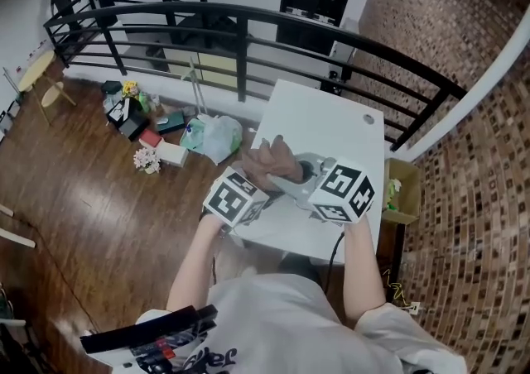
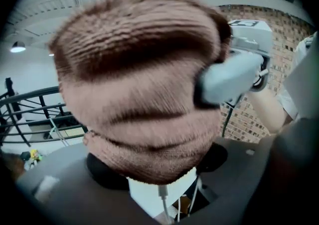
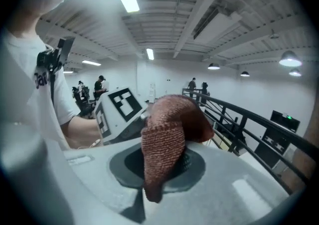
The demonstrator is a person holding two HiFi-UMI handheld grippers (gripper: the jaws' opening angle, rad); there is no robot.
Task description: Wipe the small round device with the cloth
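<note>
A brown knitted cloth (image 1: 273, 161) is bunched in my left gripper (image 1: 269, 175), which is shut on it above the white table (image 1: 323, 116). In the left gripper view the cloth (image 2: 144, 84) fills most of the picture and bulges out between the dark pads (image 2: 102, 169). My right gripper (image 1: 305, 174) meets it from the right and is shut on the small round device (image 3: 192, 167), a dark disc with a fine grille. The cloth (image 3: 167, 134) drapes over the device's face and hides its middle. The left gripper's marker cube (image 3: 117, 112) shows just behind.
A black railing (image 1: 248, 25) runs behind the table, with a drop to a wooden floor holding bags and flowers (image 1: 149, 157). A cardboard box (image 1: 402, 190) stands at the table's right, by the brick wall. A white cable (image 2: 162, 196) hangs near the table edge.
</note>
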